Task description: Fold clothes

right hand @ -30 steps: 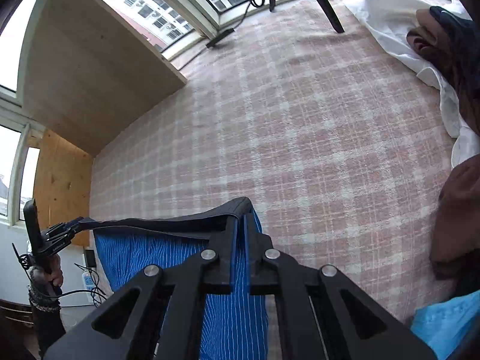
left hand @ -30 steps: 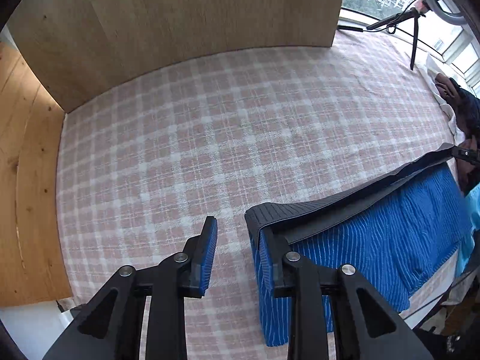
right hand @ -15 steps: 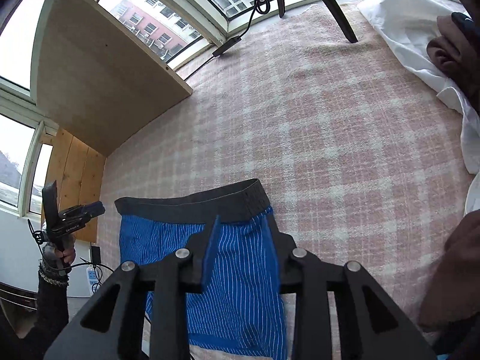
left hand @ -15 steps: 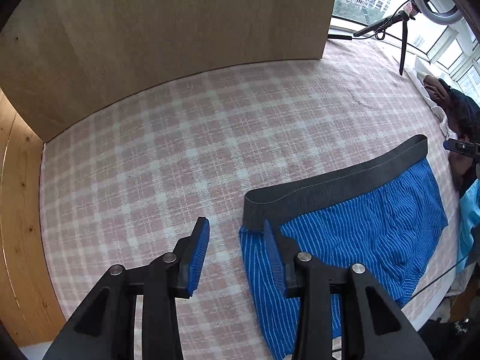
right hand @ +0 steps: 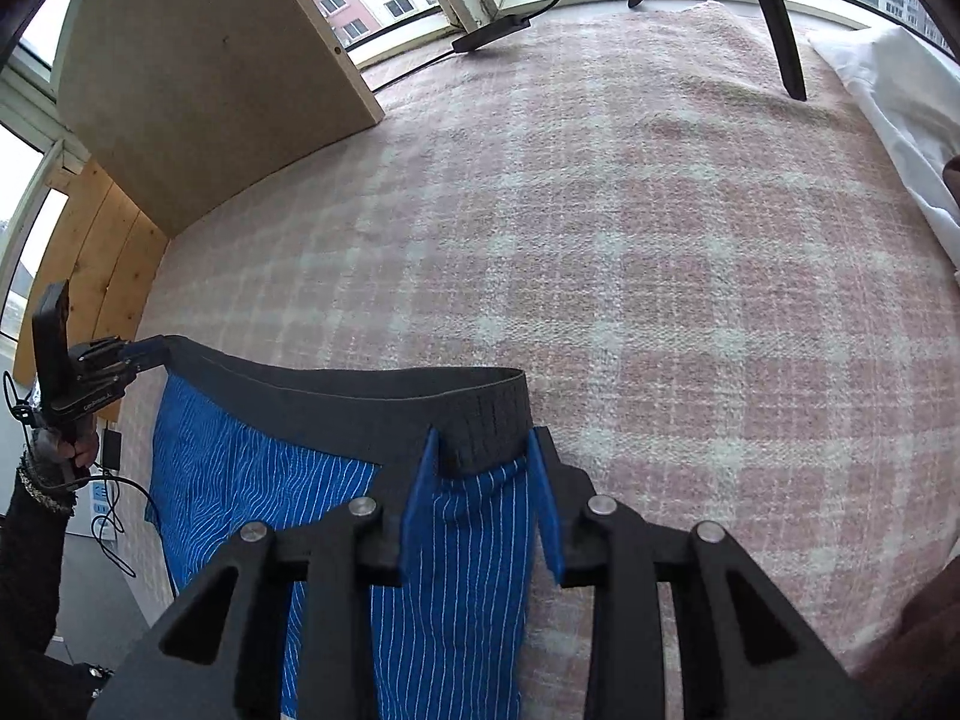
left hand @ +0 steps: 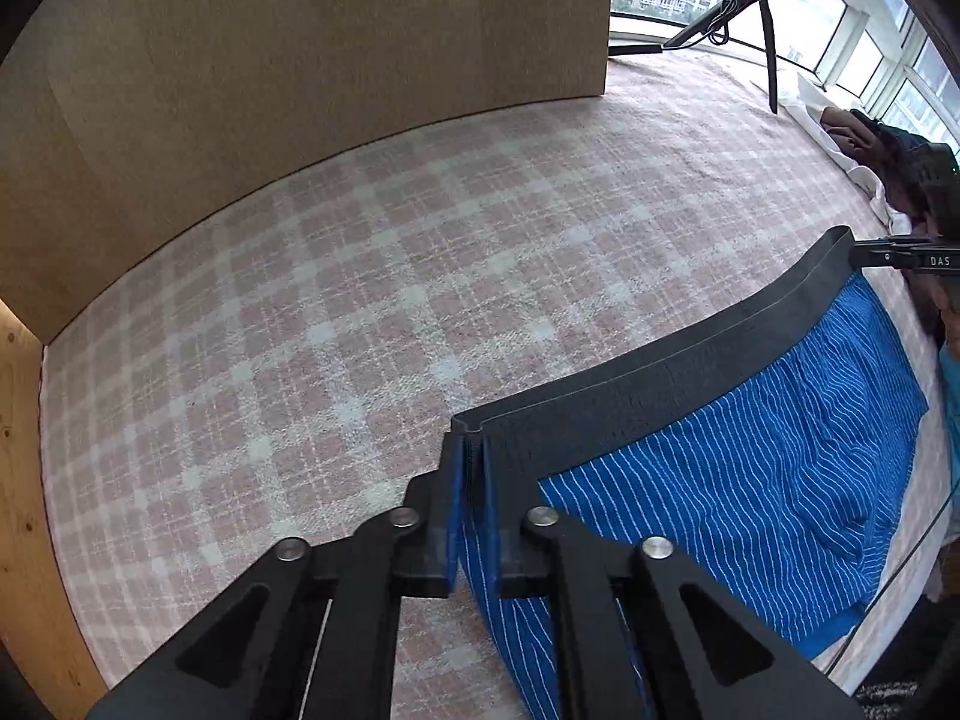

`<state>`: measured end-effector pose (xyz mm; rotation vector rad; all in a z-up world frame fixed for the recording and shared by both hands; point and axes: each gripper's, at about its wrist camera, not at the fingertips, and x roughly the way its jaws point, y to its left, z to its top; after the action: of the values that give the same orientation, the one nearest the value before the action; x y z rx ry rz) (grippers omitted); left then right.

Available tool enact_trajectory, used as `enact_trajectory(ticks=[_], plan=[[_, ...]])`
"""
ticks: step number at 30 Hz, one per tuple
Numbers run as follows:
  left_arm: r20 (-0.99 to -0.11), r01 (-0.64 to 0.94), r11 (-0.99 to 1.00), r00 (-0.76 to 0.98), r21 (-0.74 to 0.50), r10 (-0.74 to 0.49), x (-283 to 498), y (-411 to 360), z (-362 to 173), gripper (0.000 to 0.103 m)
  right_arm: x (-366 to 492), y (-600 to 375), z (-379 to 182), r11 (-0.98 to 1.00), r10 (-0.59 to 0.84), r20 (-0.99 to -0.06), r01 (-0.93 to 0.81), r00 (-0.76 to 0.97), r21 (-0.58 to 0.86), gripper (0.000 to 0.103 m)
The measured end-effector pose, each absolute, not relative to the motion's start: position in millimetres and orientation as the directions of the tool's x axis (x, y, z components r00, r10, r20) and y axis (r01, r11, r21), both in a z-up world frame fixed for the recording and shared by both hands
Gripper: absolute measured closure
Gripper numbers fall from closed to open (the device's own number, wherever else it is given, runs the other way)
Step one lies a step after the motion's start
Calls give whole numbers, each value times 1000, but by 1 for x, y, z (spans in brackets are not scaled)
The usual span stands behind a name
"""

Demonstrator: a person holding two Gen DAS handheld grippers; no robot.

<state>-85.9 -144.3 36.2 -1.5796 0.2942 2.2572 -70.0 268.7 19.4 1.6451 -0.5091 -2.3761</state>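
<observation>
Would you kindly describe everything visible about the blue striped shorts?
The blue striped shorts look like soft knit fabric, bright blue with thin white stripes, topped by a wide dark grey elastic waistband. They lie spread on the pink checked blanket. The left gripper is shut on one waistband corner; the right gripper stands open astride the other corner.

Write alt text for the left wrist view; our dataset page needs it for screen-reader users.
The left gripper is shut on the dark waistband corner of blue striped boxer shorts, lying on a pink plaid blanket. A wooden panel stands behind.
</observation>
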Motion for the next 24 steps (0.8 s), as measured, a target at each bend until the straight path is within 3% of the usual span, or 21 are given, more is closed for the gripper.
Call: enact_trajectory(ticks=[2,5,10,12,16,19,24], plan=[[-936,-425,-905,-304,-32,176,-83,-144,41,100,-66,266,23,-914,-373,-851,-14,-371,406,98],[-927,-379,-925,-333,-38,174,-87,-157,53,99,-61,266,41,-901,-387,-811,-9,-440,435,98],[-939,-300,-954,-332,14,90,-106,-151,31,97,-82,265,28,-906,-352,-852,-88,-386,414,93],[-910,-297,-955,-395,-1,123,-96,-152,44,89,-82,267,26,-900,-364,-856,-99,-366,425,92],[-849,-262,-964,-497,-52,181,-56,-170,84,89,-58,294,60,-848,-433,-793,-106,-429,520,86],[-822,-233,-972,-544,-44,168,-23,-175,114,90,-33,317,91,-823,-461,-749,-85,-475,561,75],[-822,-381,-915,-475,-129,313,33,-92,133,87,-4,333,107,-829,-474,-721,-20,-505,559,75]])
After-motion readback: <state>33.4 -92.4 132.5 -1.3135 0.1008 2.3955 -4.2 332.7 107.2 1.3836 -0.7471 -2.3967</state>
